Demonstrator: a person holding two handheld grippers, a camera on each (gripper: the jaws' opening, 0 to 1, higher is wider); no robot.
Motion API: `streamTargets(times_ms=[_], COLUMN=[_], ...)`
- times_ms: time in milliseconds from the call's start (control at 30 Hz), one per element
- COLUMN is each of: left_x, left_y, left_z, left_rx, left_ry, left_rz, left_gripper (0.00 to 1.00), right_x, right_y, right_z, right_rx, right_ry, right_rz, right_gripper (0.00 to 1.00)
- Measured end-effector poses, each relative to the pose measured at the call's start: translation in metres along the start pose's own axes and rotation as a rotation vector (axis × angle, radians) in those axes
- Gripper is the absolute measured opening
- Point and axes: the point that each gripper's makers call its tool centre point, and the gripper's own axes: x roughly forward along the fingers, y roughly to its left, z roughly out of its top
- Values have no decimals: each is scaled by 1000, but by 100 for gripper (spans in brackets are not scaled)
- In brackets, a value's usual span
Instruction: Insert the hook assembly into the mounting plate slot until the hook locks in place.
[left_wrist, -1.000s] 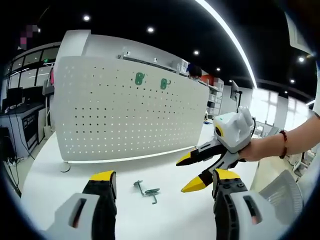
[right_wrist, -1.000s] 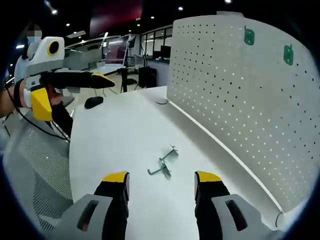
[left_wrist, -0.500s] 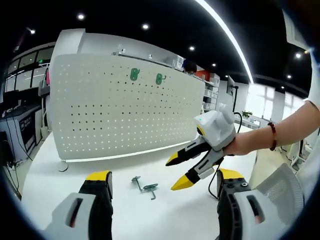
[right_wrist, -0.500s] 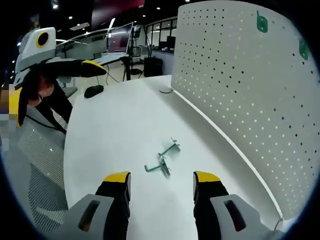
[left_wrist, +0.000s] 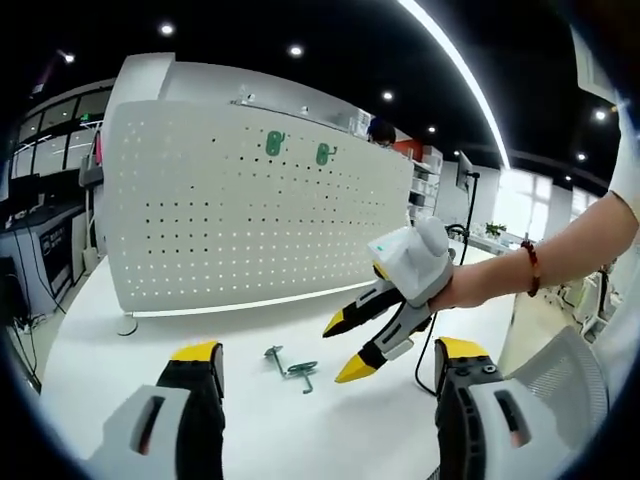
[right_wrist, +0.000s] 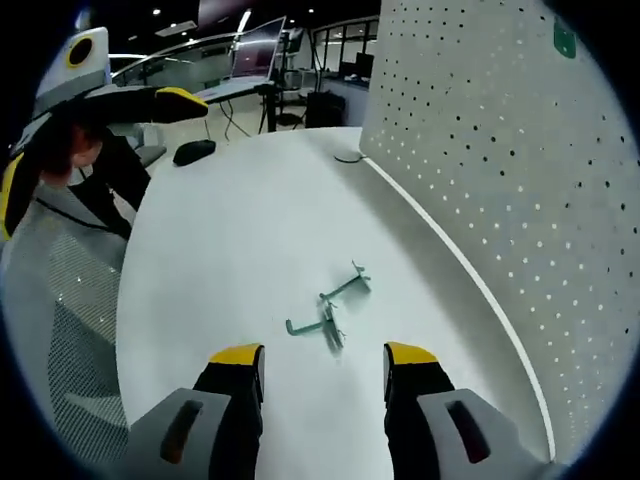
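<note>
A green metal hook assembly (left_wrist: 290, 366) (right_wrist: 330, 310) lies flat on the white table. Two green hooks (left_wrist: 275, 144) (left_wrist: 325, 154) hang high on the white perforated mounting plate (left_wrist: 230, 220) (right_wrist: 500, 150) standing at the table's back. My left gripper (left_wrist: 325, 370) stands open near the table's front, the hook assembly just beyond its fingertips. My right gripper (right_wrist: 323, 358) is open too, its yellow tips just short of the hook assembly; in the left gripper view it comes in from the right (left_wrist: 345, 345), a hand holding it, tips close to the hook assembly.
A grey mesh chair (right_wrist: 70, 300) stands at the table's edge. A black mouse (right_wrist: 193, 151) and a small round foot (right_wrist: 348, 157) rest on the table farther off. Desks with monitors (right_wrist: 255, 65) fill the background. The left gripper (right_wrist: 150, 100) reaches in at upper left of the right gripper view.
The right gripper has moved down and closer to the hook assembly on the table. The hook assembly itself has stayed where it lay. Both grippers stay open.
</note>
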Motion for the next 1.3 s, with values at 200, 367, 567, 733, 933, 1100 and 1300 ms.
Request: streamTargets(times_ms=[200, 367, 567, 733, 933, 1100, 1300], left_x=[0, -1, -2, -2, -4, -6, -5], left_y=[-2, -1, 1, 4, 6, 10, 11], left_z=[-1, -4, -3, -5, -7, -10, -10], left_rx=[-1, -20, -30, -45, -54, -68, -75], left_ry=[3, -1, -5, -3, 0, 3, 6], left_rz=[-1, 1, 8, 10, 16, 33, 30], left_gripper=[89, 88, 88, 88, 87, 86, 85], right_x=[9, 18, 27, 30, 37, 38, 41], right_y=[-3, -3, 0, 0, -1, -4, -4], right_z=[3, 2, -3, -5, -12, -6, -7], right_rx=[-8, -9, -13, -25, -61, -60, -82], right_ry=[12, 39, 69, 84, 120, 100, 119], right_rz=[20, 42, 60, 63, 66, 56, 64], right_gripper=[46, 41, 35, 28, 21, 15, 11])
